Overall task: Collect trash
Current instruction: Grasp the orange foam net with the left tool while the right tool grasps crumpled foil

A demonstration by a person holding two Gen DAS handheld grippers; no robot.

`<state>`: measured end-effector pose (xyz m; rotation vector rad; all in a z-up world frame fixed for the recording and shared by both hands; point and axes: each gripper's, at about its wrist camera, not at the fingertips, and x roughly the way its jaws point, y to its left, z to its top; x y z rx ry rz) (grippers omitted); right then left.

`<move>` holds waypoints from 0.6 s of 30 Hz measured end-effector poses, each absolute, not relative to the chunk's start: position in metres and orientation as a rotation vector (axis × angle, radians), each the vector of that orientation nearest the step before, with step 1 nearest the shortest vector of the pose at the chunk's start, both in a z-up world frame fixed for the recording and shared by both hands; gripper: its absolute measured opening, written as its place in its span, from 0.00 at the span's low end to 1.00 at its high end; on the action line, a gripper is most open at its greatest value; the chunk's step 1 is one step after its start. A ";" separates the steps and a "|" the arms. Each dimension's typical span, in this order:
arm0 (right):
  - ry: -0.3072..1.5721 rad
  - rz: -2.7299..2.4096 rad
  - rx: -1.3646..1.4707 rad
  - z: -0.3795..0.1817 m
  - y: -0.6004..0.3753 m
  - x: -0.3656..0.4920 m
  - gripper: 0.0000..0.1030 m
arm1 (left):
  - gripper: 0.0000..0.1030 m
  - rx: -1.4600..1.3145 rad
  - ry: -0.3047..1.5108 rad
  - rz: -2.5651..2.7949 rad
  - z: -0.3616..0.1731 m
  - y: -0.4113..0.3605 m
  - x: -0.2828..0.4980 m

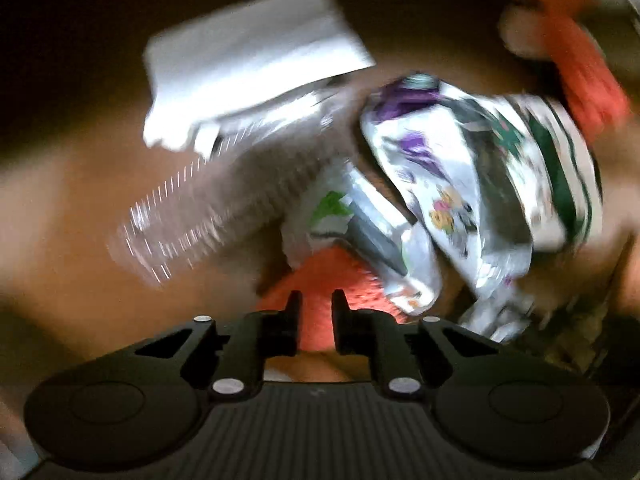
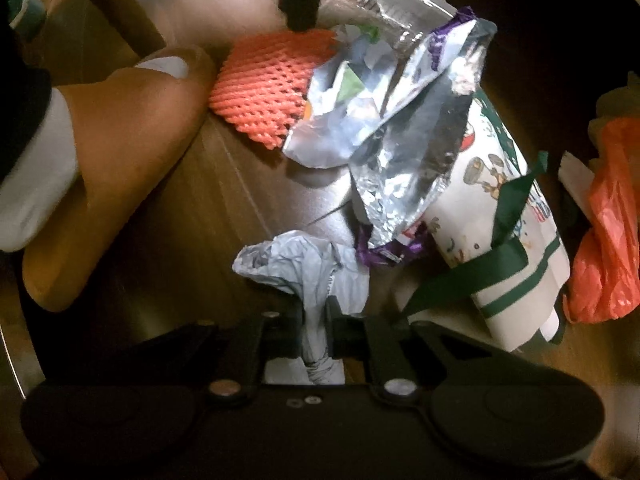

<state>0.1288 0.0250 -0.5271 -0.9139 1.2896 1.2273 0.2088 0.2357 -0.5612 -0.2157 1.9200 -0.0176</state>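
A: What does each claw hold?
B: The right gripper (image 2: 316,320) is pressed together on a crumpled pale plastic bag (image 2: 304,264), near centre on the wooden floor (image 2: 192,208). The left gripper (image 1: 316,312) is drawn narrow around the orange foam net (image 1: 320,280); the blurred view leaves pad contact uncertain.

A: And beyond the claws?
B: Foil wrappers (image 2: 384,128) lie just right of the net, against a white cup with green stripes (image 2: 516,248); an orange bag (image 2: 608,232) sits far right, a slippered foot (image 2: 104,168) left.
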 end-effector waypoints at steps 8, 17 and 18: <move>1.325 1.220 -0.875 -0.522 0.021 0.134 0.10 | 0.80 0.044 1.815 -0.232 -0.564 0.195 0.198; 1.382 1.197 -0.837 -0.532 0.025 0.148 0.10 | 0.80 0.384 1.760 -0.481 -0.598 0.142 0.169; 1.384 1.195 -0.837 -0.533 0.025 0.150 0.10 | 0.79 0.390 1.757 -0.485 -0.601 0.140 0.169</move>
